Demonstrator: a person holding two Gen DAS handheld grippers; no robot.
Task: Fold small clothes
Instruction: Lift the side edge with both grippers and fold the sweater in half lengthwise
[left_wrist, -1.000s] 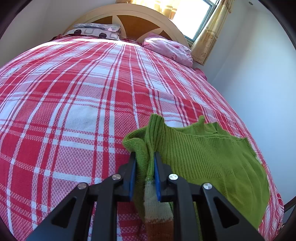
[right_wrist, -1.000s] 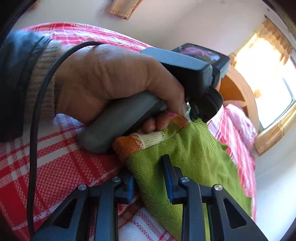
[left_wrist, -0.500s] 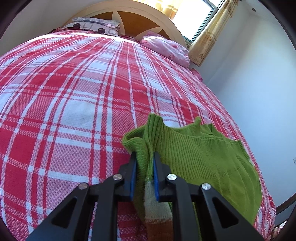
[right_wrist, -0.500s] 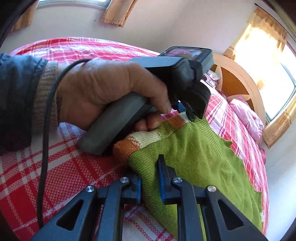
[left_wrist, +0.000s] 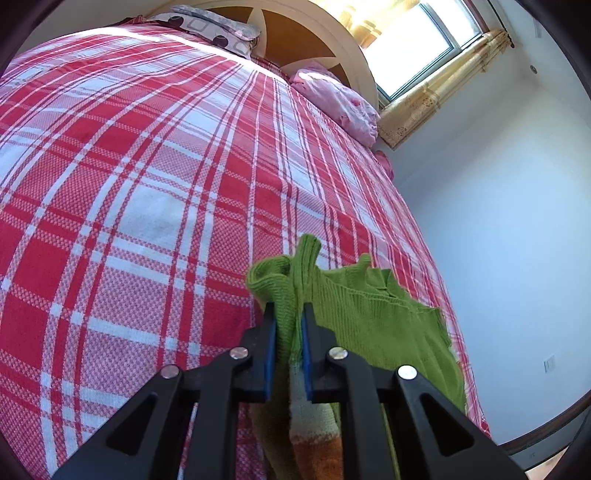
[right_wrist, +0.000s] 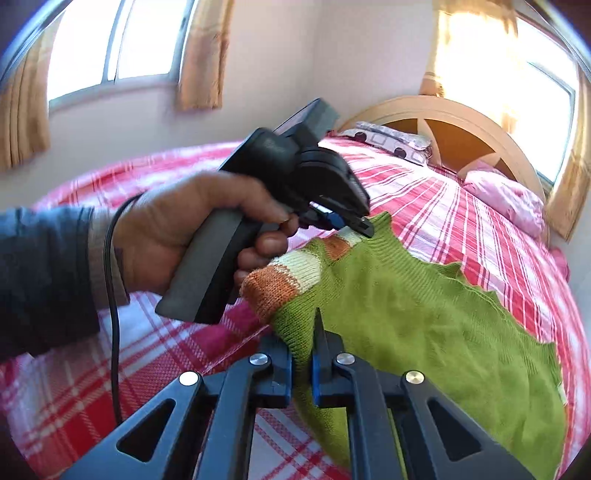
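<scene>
A small green ribbed-knit sweater with orange and cream cuff bands lies partly lifted over a bed with a red and white plaid cover. The left gripper is closing, its blue pads pinching a bunched green fold. The right gripper is clenched on the sweater's near edge beside the striped cuff.

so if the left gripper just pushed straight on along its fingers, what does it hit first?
The left gripper is already shut on the green sweater, so bunched knit comes first. Beyond that, probably the red plaid bedspread, since it points downward; depth is unclear.
</scene>
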